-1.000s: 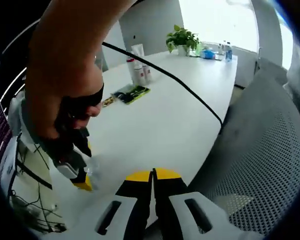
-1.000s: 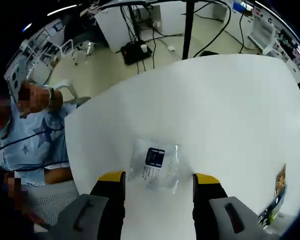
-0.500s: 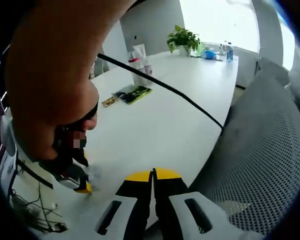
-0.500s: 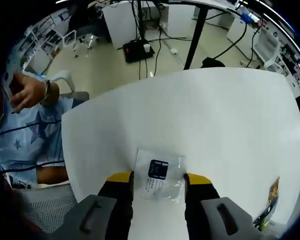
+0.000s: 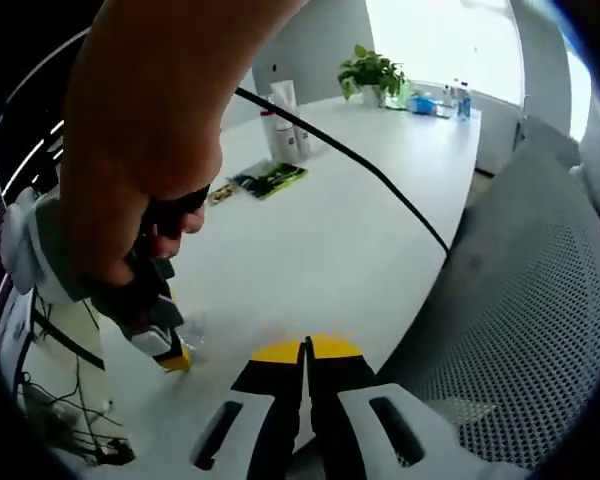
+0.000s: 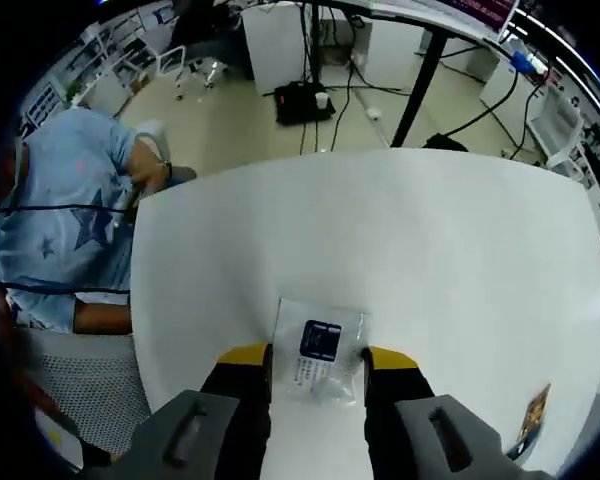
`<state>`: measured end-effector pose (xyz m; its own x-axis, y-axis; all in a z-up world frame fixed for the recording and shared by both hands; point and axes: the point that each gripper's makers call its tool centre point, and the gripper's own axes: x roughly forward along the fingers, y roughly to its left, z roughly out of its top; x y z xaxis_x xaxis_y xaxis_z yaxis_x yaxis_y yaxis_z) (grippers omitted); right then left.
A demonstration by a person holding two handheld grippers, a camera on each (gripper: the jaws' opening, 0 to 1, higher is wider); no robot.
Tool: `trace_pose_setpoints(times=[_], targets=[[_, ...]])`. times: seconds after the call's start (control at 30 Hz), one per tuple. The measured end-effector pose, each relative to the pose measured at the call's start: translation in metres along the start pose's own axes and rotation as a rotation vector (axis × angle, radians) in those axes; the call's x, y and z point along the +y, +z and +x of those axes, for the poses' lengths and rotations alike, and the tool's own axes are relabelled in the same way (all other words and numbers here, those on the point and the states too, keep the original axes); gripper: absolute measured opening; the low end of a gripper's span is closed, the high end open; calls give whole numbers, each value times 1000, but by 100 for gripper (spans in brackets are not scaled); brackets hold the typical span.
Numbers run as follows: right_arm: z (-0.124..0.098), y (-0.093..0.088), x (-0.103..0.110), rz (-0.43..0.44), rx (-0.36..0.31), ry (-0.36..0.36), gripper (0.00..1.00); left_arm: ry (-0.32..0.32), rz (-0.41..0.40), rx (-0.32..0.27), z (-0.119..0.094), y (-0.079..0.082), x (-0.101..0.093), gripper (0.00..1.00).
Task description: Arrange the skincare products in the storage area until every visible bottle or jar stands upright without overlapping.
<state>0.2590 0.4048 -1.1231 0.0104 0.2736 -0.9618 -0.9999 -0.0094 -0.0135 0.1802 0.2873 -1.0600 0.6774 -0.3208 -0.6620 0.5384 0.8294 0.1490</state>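
Note:
A clear sachet with a dark label (image 6: pixel 318 350) lies flat on the white table (image 6: pixel 400 240). My right gripper (image 6: pixel 317 360) has its yellow-tipped jaws pressed against both sides of it, shut on it. From the left gripper view, that same right gripper (image 5: pixel 165 340) shows low on the table in a person's hand (image 5: pixel 140 160). Several upright bottles and tubes (image 5: pixel 282 125) stand far back on the table, with flat green packets (image 5: pixel 268 180) in front of them. At the table's near edge my left gripper (image 5: pixel 306 352) is shut, with nothing in it.
A black cable (image 5: pixel 360 165) runs across the table. A grey mesh chair (image 5: pixel 520 300) stands at the right, and a potted plant (image 5: pixel 373 72) and small bottles (image 5: pixel 450 98) at the far end. A seated person in a blue shirt (image 6: pixel 75 220) is beside the table. Another packet (image 6: pixel 530 425) lies near the edge.
My right gripper's jaws have drawn in from wide apart to touch the sachet's sides. The seated person has bent forward. My left gripper has stayed shut in place.

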Motion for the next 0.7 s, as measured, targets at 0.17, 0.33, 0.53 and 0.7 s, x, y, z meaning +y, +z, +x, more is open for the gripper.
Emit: trace_pose_setpoints(times=[0.17, 0.33, 0.53, 0.7], targets=[[-7, -2, -3, -19, -19, -1, 33, -1, -4, 1, 0, 0, 0, 0], [-15, -7, -10, -46, -26, -8, 33, 1, -6, 9, 0, -2, 0, 0], [-23, -16, -20, -58, -28, -18, 33, 28, -49, 56, 3, -10, 8, 0], [-27, -24, -29, -72, -25, -19, 33, 17, -49, 68, 4, -12, 5, 0]])
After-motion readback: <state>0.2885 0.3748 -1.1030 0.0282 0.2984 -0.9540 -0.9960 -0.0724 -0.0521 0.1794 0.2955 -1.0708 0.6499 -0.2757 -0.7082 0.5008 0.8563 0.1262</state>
